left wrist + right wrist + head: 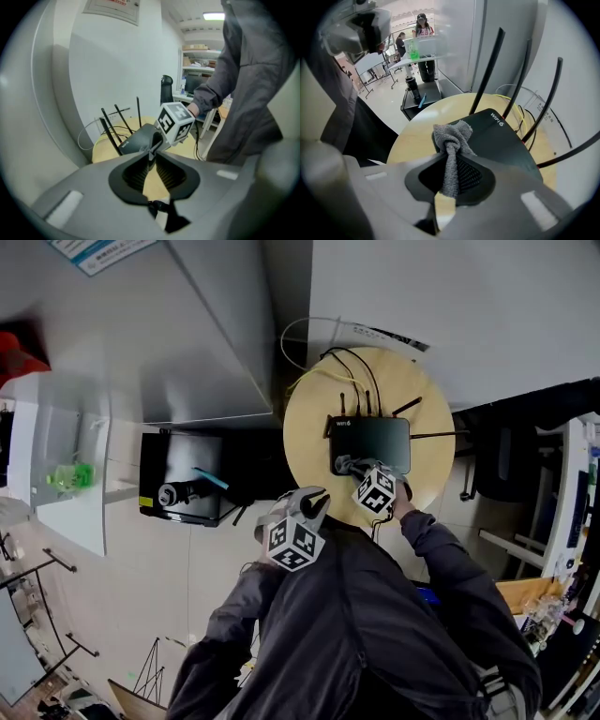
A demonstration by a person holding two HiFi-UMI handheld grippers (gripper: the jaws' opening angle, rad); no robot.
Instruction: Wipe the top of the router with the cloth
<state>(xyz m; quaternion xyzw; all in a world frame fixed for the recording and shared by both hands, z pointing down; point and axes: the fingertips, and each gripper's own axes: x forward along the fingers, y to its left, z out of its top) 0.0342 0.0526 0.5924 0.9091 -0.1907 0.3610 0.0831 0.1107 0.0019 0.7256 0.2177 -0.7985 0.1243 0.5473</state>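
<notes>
The black router [372,440] lies on a round wooden table [433,460], with its antennas [488,70] sticking up along the far edge. My right gripper [349,466] is at the router's near left corner, shut on a bunched grey cloth [450,138]. The cloth's knotted end rests on the router's top [499,140]. My left gripper [311,501] hangs off the table's left edge, beside the right one, jaws shut with nothing between them. From the left gripper view [152,151] I see the router [137,139] and the right gripper's marker cube [174,122].
Yellow and black cables [323,367] trail from the router toward the wall. A black case [183,488] with a bottle on it sits on the floor at the left. Beyond it stands a white desk [66,512]. People [423,28] stand far off.
</notes>
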